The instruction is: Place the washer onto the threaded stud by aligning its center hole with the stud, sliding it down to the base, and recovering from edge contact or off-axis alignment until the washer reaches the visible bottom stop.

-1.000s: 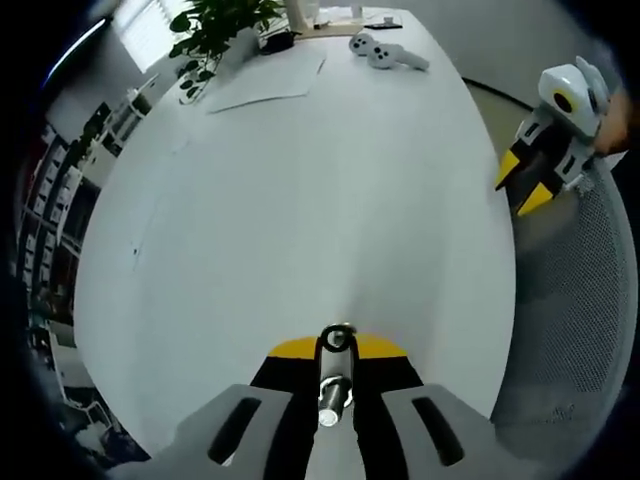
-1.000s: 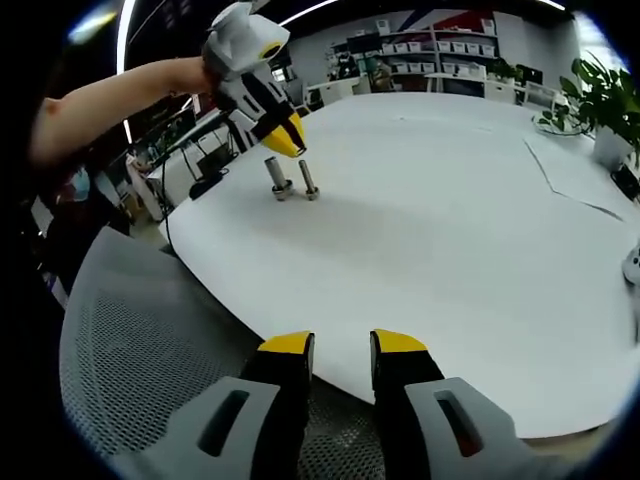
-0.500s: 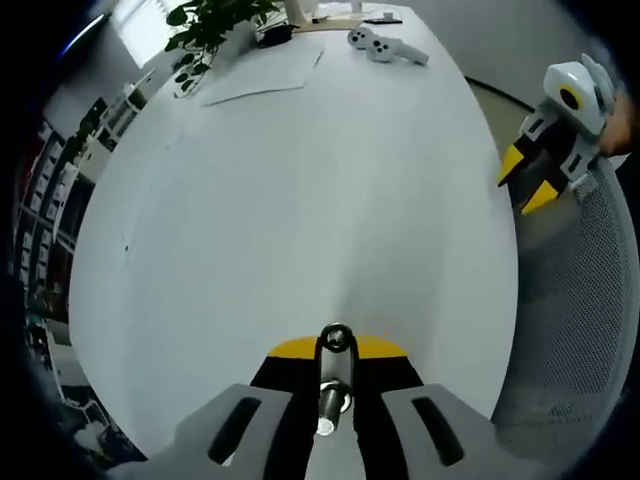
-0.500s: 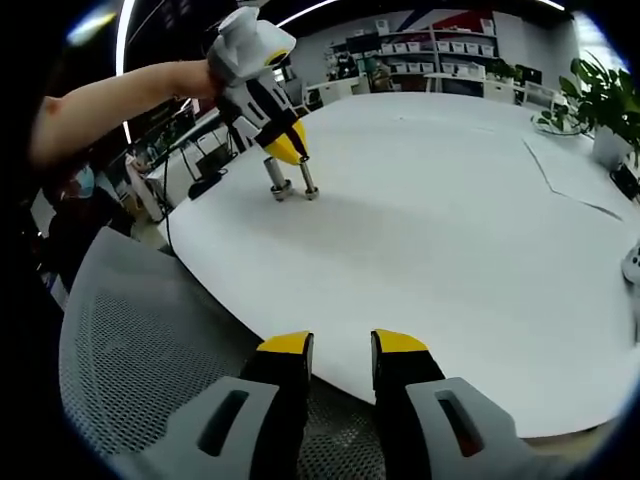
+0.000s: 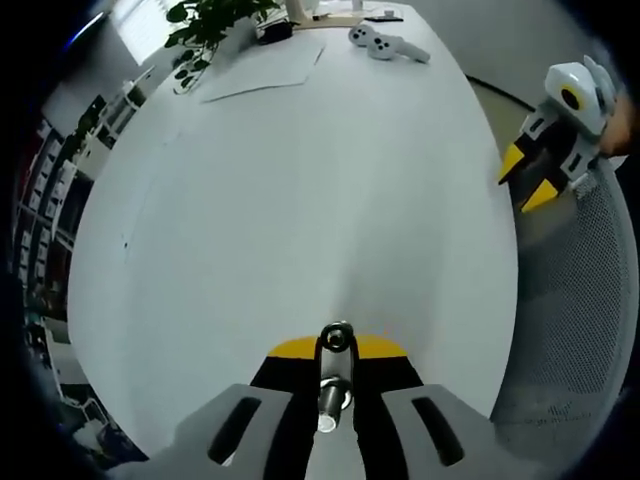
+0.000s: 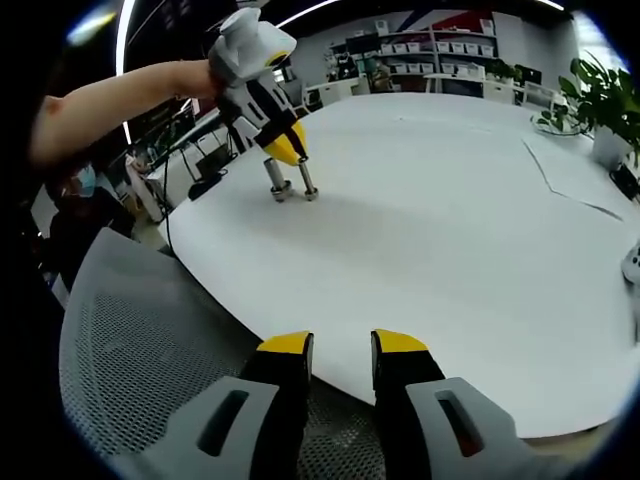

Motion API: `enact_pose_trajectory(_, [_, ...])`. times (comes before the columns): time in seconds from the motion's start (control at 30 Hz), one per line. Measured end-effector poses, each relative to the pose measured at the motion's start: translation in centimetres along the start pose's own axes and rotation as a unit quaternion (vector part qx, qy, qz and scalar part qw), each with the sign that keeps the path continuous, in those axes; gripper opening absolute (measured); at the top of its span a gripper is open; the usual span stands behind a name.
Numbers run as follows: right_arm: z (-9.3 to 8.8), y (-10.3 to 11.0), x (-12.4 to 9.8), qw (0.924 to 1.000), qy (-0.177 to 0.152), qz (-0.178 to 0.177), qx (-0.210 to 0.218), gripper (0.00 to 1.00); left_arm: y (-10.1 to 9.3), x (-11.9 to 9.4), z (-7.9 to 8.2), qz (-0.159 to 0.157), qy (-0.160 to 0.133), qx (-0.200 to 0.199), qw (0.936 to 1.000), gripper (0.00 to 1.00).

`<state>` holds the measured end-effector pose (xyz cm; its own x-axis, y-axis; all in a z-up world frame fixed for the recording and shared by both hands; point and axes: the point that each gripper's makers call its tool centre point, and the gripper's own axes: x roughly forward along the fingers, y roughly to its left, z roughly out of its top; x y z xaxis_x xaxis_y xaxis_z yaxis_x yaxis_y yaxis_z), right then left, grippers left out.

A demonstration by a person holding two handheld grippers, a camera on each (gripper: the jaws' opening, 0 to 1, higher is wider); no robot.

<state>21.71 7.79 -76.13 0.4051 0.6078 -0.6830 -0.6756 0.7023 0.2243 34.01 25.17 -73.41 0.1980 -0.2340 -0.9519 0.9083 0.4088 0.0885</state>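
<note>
Little change from half a second back. Left gripper (image 5: 336,350) hangs over two studs (image 6: 308,180) near the table's (image 6: 450,220) left edge, jaws pinching a washer (image 5: 337,338) above one stud. Right gripper (image 6: 343,350) spread, empty, over chair mesh (image 6: 140,340). Stud bases hard to make out.

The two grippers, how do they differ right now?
The left gripper is down over the two threaded studs on the white table, jaws closed together; the right gripper hangs past the table edge over a mesh chair, jaws apart with nothing between them. Both have yellow tips on black jaws.
</note>
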Motion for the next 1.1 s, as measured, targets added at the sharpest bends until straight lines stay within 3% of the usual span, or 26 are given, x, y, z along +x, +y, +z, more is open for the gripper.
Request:
enact_pose_trajectory(0.43, [0.0, -0.1, 0.0, 1.0, -0.001, -0.001, 0.002, 0.26, -0.1, 0.4, -0.5, -0.003, 0.008, 0.002, 1.0, 0.08])
enact_pose_trajectory(0.87, [0.0, -0.2, 0.0, 1.0, 0.0, -0.004, 0.004, 0.26, -0.6, 3.4, -1.5, -0.015, 0.034, 0.01, 0.9993, 0.08])
enact_pose_trajectory(1.1, [-0.1, -0.2, 0.0, 1.0, 0.001, -0.004, 0.004, 0.26, -0.6, 3.8, -1.7, -0.02, 0.027, 0.005, 0.9994, 0.09])
